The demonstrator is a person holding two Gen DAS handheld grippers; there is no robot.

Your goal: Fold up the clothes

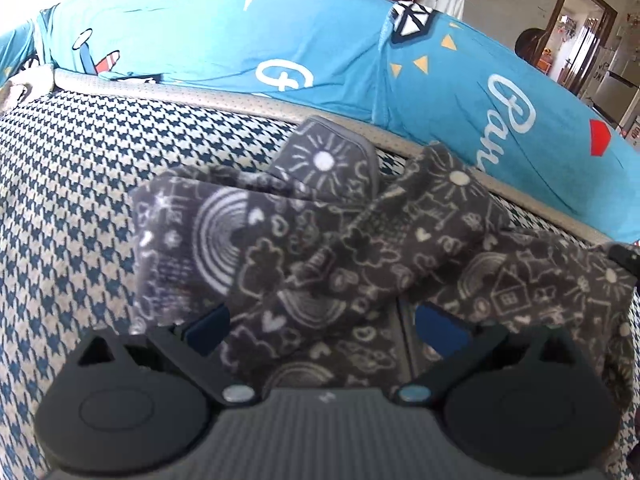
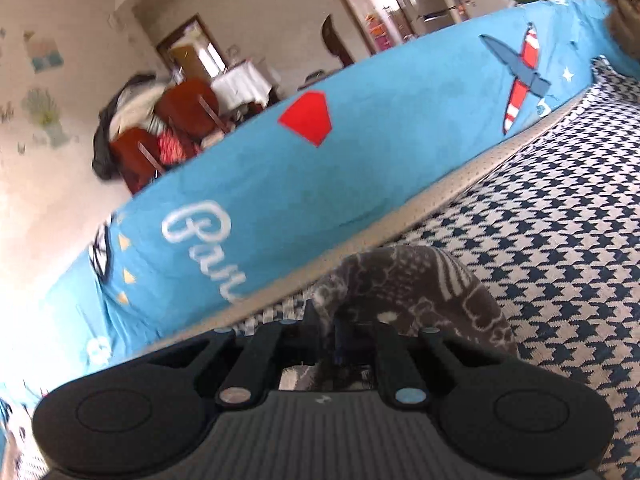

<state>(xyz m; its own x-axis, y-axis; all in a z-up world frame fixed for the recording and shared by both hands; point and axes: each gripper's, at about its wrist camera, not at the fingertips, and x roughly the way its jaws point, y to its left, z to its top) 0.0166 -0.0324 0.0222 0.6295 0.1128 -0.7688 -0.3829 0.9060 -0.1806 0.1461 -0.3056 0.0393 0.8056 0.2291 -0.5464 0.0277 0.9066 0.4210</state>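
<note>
A dark grey garment (image 1: 320,240) printed with white doodles lies bunched on the houndstooth cover (image 1: 80,200). In the left wrist view it drapes over and between my left gripper (image 1: 324,326), which is open; its blue pads (image 1: 206,330) stand wide apart with cloth lying loose between them. In the right wrist view my right gripper (image 2: 334,338) is shut on a raised fold of the same grey garment (image 2: 404,292), which humps up just past the fingers. The pinched edge itself is hidden behind the fingers.
A blue cushion (image 1: 240,40) printed with stars, planes and white lettering runs along the back edge; it shows again as the blue cushion (image 2: 280,184) in the right wrist view. Houndstooth cover (image 2: 560,260) spreads to the right. Chairs, a doorway and a fridge stand beyond.
</note>
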